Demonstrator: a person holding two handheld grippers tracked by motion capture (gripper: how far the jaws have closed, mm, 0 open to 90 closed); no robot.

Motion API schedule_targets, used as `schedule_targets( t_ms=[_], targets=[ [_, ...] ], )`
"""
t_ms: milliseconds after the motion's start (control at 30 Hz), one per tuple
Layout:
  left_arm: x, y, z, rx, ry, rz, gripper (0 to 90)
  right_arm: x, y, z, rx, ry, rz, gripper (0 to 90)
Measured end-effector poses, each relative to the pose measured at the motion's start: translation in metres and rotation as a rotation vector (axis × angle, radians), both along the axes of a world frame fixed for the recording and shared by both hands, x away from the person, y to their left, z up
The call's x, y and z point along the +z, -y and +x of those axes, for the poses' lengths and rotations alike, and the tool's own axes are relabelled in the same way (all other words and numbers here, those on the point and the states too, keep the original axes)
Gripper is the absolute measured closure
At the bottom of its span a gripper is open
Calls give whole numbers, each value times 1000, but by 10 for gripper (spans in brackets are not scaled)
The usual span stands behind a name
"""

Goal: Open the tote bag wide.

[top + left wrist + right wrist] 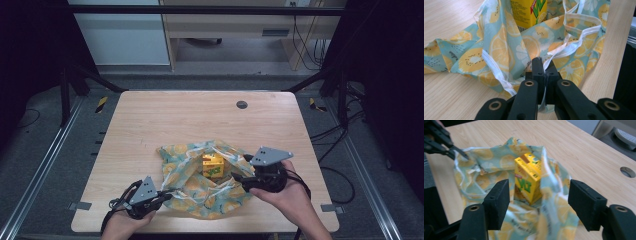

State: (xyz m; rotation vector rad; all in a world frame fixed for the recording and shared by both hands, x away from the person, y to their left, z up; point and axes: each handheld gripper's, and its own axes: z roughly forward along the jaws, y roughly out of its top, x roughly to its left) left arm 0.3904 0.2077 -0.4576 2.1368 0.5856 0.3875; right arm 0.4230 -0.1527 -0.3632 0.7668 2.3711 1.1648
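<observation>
**Carton sitting in an opened fruit-print bag, one handle pinched**

The yellow drink carton (213, 166) is standing upright in the middle of the fruit-print cloth bag (186, 186), which is lying spread open at the near centre of the wooden table (150, 120). The left gripper (543, 65) is clamping a white bag handle (574, 44) between closed jaws at the bag's near left edge. The right gripper (537, 203) is hovering at the bag's near right side, jaws wide apart and holding nothing, the carton lined up in the gap beyond them.

Risks, as I judge them: the handle is thin and slick-looking, so a sharp tug could be slipping it out of the clamp. Lifting on one handle alone could be tilting the loose cloth and toppling the carton. The right jaws closing here could be catching folds of cloth along with the carton, or knocking it over.

Writing: large green-and-red lettering on the carton, cropped in the left gripper view and blurred in the right; small print unreadable. No brand can be confirmed.
</observation>
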Motion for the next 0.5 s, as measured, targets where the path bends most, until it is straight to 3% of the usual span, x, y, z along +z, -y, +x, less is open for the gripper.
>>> schedule_targets(
  t_ms=[233, 333, 400, 500],
  targets=[
    [1, 0, -1, -3, 4, -7, 896, -2, -17, 31, 15, -49, -46, 226],
    [1, -1, -1, -2, 3, -10, 896, -8, -25, 40, 28, -77, -79, 224],
    [1, -1, -2, -3, 5, -9, 896, -11, -26, 42, 30, -85, -91, 252],
    [2, -1, -2, -4, 5, -12, 896, -17, -28, 48, 34, -98, -128, 388]
  ],
)
